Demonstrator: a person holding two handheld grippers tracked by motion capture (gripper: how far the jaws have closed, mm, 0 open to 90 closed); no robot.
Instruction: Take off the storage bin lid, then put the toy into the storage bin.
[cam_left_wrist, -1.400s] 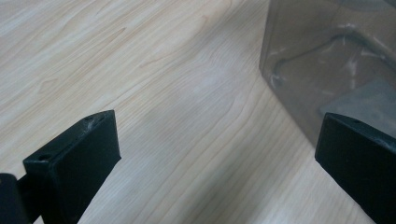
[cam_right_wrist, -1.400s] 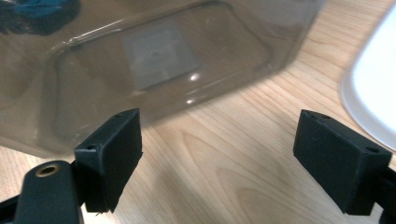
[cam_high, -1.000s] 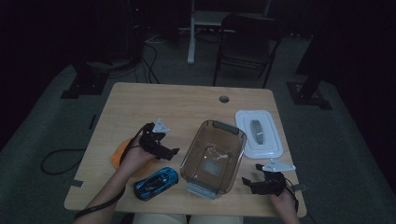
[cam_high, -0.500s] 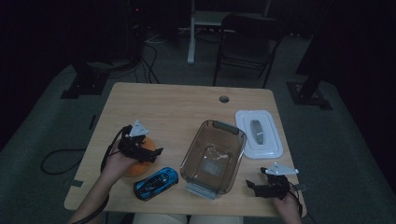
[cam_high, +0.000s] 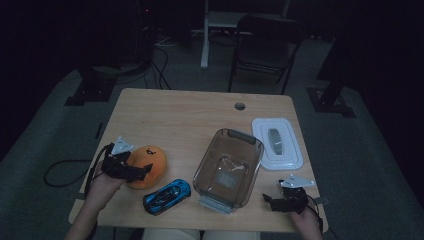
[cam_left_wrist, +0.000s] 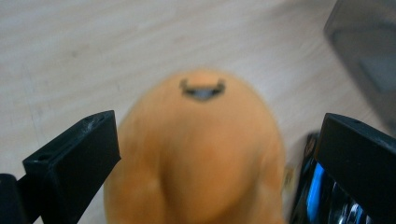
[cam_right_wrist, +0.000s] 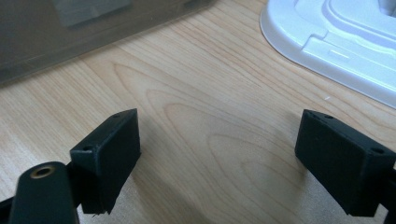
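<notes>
Straddling the orange plush toy (cam_left_wrist: 201, 154), left gripper (cam_high: 134, 171) has its fingers (cam_left_wrist: 74, 168) spread wide, one each side of the toy, not visibly pressing it; the left gripper view is blurred, so contact can't be confirmed. Toy sits at near left of the surface (cam_high: 185, 120); its lower half is cut off by the frame edge in that view, and the gripper covers its left flank in the high view. Blue toy car (cam_high: 167, 196) lies just right of the toy, near edge; only a sliver shows behind the right finger in the left gripper view. Right gripper (cam_high: 280, 201) sits at near right, fingers (cam_right_wrist: 109, 154) wide open over bare wood, holding nothing. Clear container (cam_high: 229, 167) is mid-surface, low light hiding its contents. White lid (cam_high: 277, 143) lies farther right, beside it.
</notes>
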